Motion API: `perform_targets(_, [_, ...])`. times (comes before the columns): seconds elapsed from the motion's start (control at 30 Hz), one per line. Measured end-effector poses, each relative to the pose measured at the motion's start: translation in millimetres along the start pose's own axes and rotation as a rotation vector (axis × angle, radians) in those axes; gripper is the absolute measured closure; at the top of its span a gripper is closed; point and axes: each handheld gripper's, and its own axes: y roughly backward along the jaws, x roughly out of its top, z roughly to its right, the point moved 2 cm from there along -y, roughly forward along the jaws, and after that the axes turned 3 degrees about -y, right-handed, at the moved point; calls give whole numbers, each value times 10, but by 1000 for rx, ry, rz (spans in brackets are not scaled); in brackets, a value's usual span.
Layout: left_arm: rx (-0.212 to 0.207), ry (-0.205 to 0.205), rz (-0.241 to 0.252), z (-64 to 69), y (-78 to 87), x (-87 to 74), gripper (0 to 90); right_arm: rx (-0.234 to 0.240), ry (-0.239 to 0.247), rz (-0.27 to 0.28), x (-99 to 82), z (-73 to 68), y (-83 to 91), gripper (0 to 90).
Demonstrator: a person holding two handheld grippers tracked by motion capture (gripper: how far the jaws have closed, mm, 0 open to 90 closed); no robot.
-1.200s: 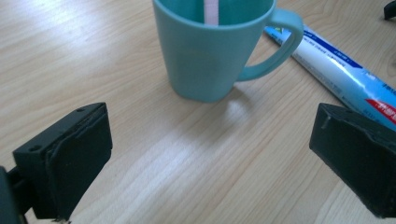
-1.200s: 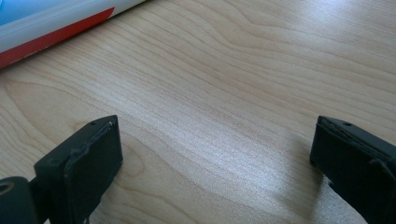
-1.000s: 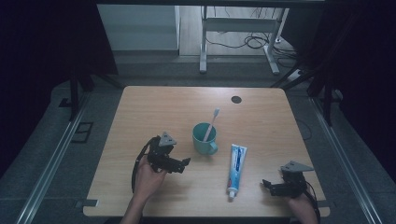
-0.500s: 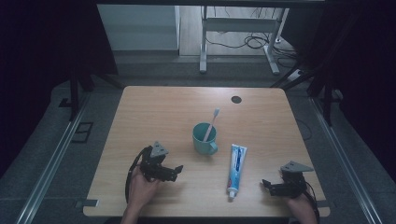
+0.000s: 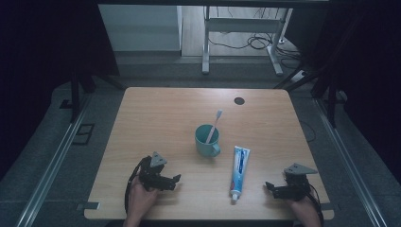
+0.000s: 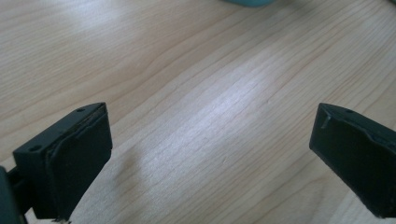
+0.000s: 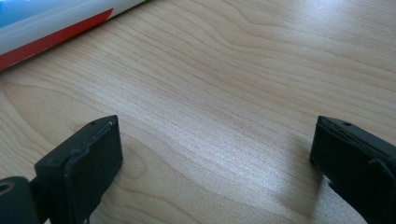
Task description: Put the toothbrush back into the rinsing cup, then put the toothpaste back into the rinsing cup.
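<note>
My fingers (image 6: 65, 158) spread wide on both grippers, gripping nothing, low over bare worktop (image 5: 156, 118); toothpaste tube (image 5: 239, 170) near right gripper (image 5: 270, 187).

Wooden table (image 5: 156, 118) w/ a teal mug (image 5: 207, 141) near centre, white toothbrush (image 5: 213, 125) standing in it, head up & tilted right. Toothpaste tube (image 5: 239, 170) lies flat just right of mug, cap toward the near edge. Left gripper (image 5: 176, 179) at near-left, jaws pointing right, apart from mug. Right gripper (image 5: 268, 187) at near-right corner, jaws pointing left toward tube, not touching. Dark round grommet (image 5: 239, 100) at far right.
</note>
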Motion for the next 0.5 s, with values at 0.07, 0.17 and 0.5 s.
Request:
perform_targets(0.07, [7, -3, -13, -5, -19, -21, 0, 0, 0, 0, 0, 0, 0, 21])
perform_targets(0.17, [10, -12, -37, -3, -63, -54, 0, 0, 0, 0, 0, 0, 0, 21])
perform_targets(0.5, [17, -26, -59, -11, -131, -98, 0, 1, 1, 0, 0, 0, 2, 26])
